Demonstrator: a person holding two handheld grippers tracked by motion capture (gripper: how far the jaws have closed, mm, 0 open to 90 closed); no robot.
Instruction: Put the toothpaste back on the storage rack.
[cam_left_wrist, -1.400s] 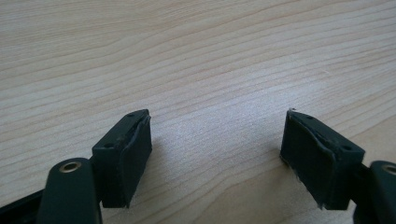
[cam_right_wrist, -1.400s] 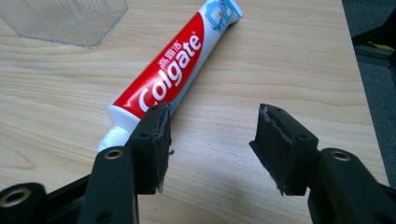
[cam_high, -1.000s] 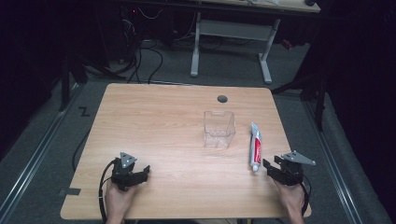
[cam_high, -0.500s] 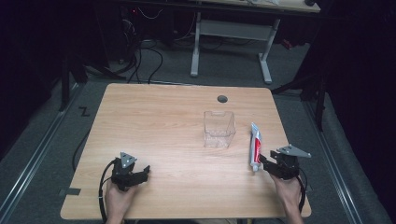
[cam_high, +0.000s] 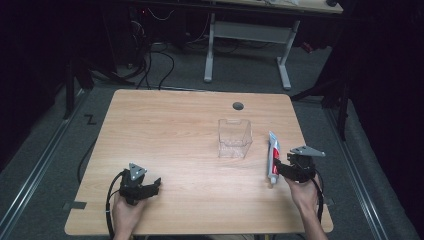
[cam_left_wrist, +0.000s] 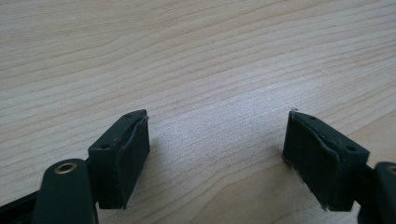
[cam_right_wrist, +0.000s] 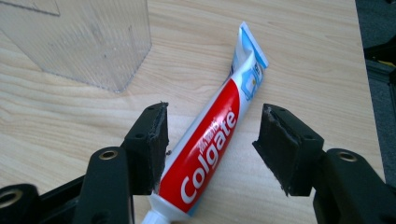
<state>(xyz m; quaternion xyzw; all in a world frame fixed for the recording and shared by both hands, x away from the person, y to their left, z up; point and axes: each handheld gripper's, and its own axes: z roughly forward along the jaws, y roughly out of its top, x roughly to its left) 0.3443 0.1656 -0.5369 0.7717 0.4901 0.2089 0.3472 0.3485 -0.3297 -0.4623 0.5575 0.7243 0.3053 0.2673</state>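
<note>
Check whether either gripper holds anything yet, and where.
Nothing held. Right gripper is open, jaws astride the toothpaste tube lying on the table; left gripper open over bare wood.

The bench (cam_high: 165, 130) is bare wood on its whole left and middle, so a hand can pass there. On the right, a clear plastic box (cam_high: 234, 138) stands near a Colgate toothpaste tube (cam_right_wrist: 212, 140), with a thin gap between them.

Your right gripper (cam_right_wrist: 210, 149) hung open astride a Colgate toothpaste tube (cam_right_wrist: 210, 140) lying on the counter (cam_right_wrist: 303, 60), a clear box (cam_right_wrist: 93, 42) nearby.
</note>
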